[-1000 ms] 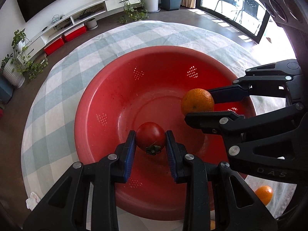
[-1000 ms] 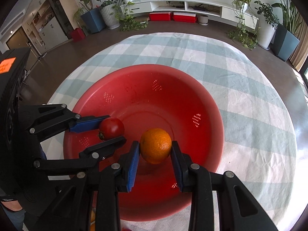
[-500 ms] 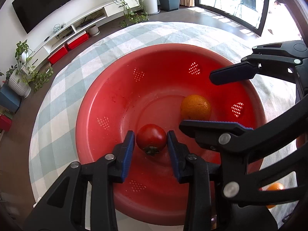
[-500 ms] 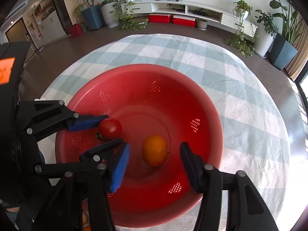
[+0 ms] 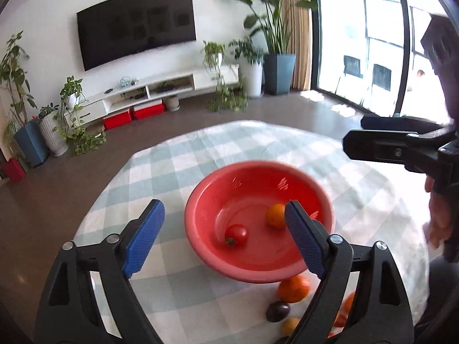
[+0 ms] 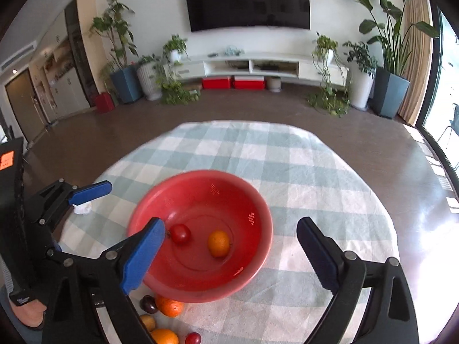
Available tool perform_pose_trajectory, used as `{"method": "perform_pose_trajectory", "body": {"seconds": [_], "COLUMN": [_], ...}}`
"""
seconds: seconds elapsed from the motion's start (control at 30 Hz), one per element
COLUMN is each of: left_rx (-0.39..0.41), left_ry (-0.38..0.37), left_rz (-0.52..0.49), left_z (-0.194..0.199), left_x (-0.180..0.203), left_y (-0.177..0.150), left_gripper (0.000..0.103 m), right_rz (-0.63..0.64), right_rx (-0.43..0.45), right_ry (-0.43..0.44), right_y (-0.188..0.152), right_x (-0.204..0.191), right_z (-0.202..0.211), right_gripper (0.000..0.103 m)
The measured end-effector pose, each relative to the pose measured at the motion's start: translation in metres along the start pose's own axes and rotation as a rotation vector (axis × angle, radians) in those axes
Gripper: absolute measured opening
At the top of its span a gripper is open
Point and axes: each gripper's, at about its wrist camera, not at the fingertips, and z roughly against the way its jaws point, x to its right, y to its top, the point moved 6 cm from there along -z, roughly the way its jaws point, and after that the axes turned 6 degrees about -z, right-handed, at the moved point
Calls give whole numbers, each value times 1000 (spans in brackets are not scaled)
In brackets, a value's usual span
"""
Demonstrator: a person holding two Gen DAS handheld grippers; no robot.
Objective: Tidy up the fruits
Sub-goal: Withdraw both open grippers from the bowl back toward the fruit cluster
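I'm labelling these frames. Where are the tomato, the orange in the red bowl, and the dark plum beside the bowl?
tomato (image 6: 180, 233), right wrist view, centre of its red skin.
orange (image 6: 218, 243), right wrist view, middle of its peel.
dark plum (image 5: 277, 311), left wrist view, middle of its top.

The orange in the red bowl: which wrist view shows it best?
The right wrist view: the orange lies whole and unobstructed in the red bowl. In the left wrist view, one of that gripper's fingers covers the orange's right edge.
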Motion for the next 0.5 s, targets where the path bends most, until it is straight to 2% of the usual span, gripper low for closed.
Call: {"method": "perform_pose_trajectory", "body": {"seconds": [0.03,0.07,0.1,0.17,0.3,0.4,0.5], "left_rx": [52,87,94,92,195,104,1], "left_ry": [-30,-51,-66,-59,-12,56,81], "left_rz": [55,88,98,114,213,288,261], "left_z": [17,30,40,56,98,108,108], "left_x": [-3,-5,-4,-1,1,1,13], "left_y": [-1,-4,-9,-22,-55,-89,-119], "left_gripper": [102,103,103,103,103,103,103], "right_rz": [-26,-54,-71,-87,-174,-218,-253], "right_rx": [80,157,185,158,151,171,156], "right_ry": [64,94,88,108,178,196,175], "right_y": [-1,-3,-8,-20,-51,-80,-109], "right_x": [1,3,6,8,12,12,12], "right_z": [19,36,47,57,80,98,105], "right_gripper": [101,103,103,103,103,103,103]}}
